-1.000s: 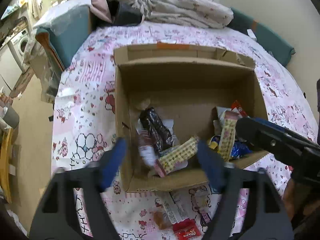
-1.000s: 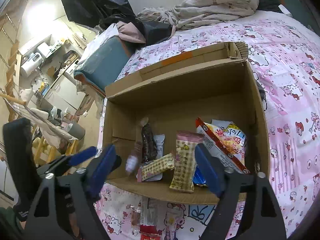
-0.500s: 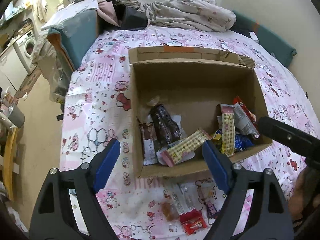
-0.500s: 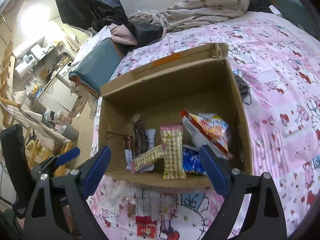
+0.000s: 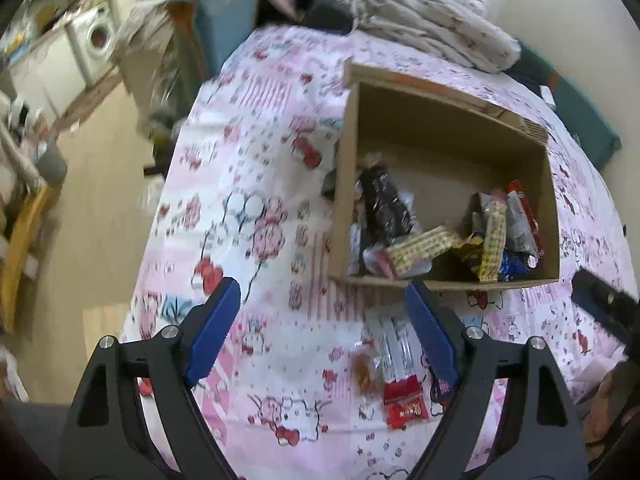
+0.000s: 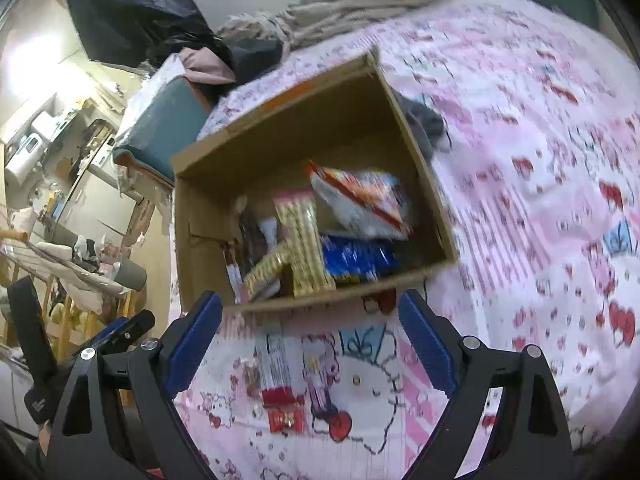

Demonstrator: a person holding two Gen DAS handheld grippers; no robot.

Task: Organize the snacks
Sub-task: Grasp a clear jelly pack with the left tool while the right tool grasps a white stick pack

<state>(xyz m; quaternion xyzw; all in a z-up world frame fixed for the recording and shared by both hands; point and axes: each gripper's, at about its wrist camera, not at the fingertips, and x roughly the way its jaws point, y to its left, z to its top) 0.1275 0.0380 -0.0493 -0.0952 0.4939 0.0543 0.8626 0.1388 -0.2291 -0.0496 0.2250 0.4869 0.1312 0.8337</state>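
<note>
An open cardboard box [image 5: 344, 184] [image 6: 416, 160] sits on the pink patterned bed cover and holds several snack packs, among them a yellow checked bar [image 5: 420, 246] [image 6: 302, 240] and a dark wrapped bar [image 5: 382, 200]. Loose snacks lie on the cover in front of the box: a red packet [image 5: 404, 402] [image 6: 285, 410], a clear-wrapped pack [image 5: 394, 350] [image 6: 274, 362] and a small brown one [image 5: 363, 368]. My left gripper [image 5: 322, 338] is open and empty above the cover, left of the loose snacks. My right gripper [image 6: 310, 338] is open and empty just above them.
A heap of bedding [image 5: 432, 28] and a teal bag [image 6: 164, 128] lie past the box. The bed's left edge drops to a wooden floor [image 5: 92, 184] with a washing machine [image 5: 94, 40] and clutter. The right gripper's body [image 5: 604, 312] shows at the left wrist view's right edge.
Both grippers have pulled back from the box and stayed open. The left one swung left, so the box now sits to its right. The loose snacks in front came into fuller view.
</note>
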